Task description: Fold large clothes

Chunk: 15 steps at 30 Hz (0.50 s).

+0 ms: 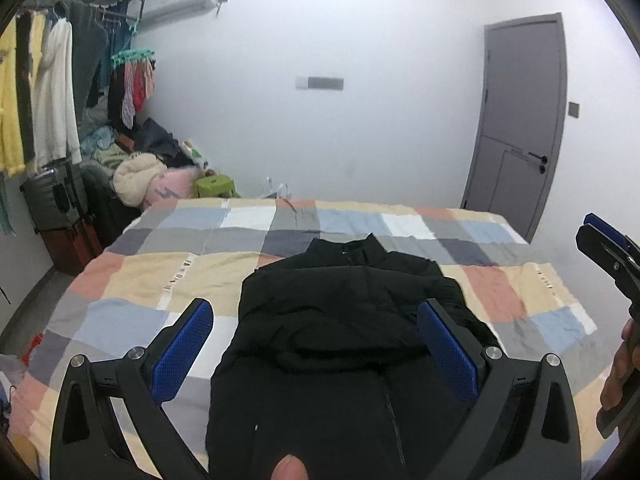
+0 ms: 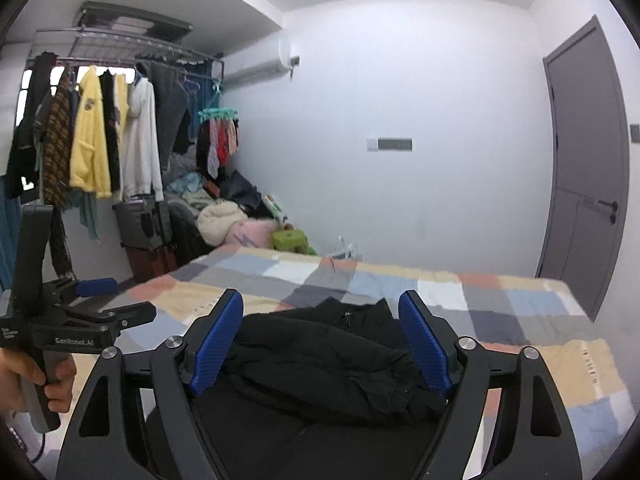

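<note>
A black padded jacket (image 1: 336,344) lies on the checked bed cover (image 1: 160,280), collar towards the far wall, its sleeves folded across the body. It also shows in the right wrist view (image 2: 320,360). My left gripper (image 1: 316,320) is open and empty, held above the jacket's lower half. My right gripper (image 2: 320,320) is open and empty, above the jacket's near right part. The right gripper shows at the right edge of the left wrist view (image 1: 612,256). The left gripper shows at the left of the right wrist view (image 2: 120,300).
The bed (image 2: 520,312) fills the foreground. A clothes rack (image 2: 100,128) with hanging garments and a pile of clothes and bags (image 2: 224,216) stand at the far left. A grey door (image 2: 588,168) is at the right. A green stool (image 2: 290,240) stands past the bed.
</note>
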### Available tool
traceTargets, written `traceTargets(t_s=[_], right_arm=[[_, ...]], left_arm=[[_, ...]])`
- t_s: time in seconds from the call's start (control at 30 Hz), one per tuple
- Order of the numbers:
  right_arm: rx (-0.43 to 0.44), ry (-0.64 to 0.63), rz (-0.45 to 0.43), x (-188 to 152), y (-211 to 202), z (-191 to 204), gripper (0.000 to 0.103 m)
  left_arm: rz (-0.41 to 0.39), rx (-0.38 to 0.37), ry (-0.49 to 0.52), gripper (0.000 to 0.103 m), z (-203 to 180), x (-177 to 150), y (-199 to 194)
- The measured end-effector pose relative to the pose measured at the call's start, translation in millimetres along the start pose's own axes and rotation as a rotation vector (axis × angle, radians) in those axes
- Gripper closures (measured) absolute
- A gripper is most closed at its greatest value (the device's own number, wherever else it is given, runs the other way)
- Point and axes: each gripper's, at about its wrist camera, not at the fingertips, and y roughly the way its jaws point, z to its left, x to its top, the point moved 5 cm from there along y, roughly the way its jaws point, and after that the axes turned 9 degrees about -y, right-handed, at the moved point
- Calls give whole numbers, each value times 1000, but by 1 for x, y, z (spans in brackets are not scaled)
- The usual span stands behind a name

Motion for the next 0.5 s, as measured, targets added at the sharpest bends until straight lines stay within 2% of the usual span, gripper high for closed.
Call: traceTargets(t_s=[0.13, 0.27, 0.37, 0.5], right_arm=[[-10, 4, -10, 0, -40, 10, 21], [-19, 16, 7, -15, -63, 13, 21], [-26, 29, 16, -31, -81, 14, 21], [-59, 28, 64, -62, -96, 13, 18]], left_arm=[[-6, -26, -8, 1, -1, -15, -51], [7, -40, -38, 1, 14, -33, -84], [24, -50, -73, 1, 30, -47, -99], [78, -58, -126, 1, 57, -72, -99]])
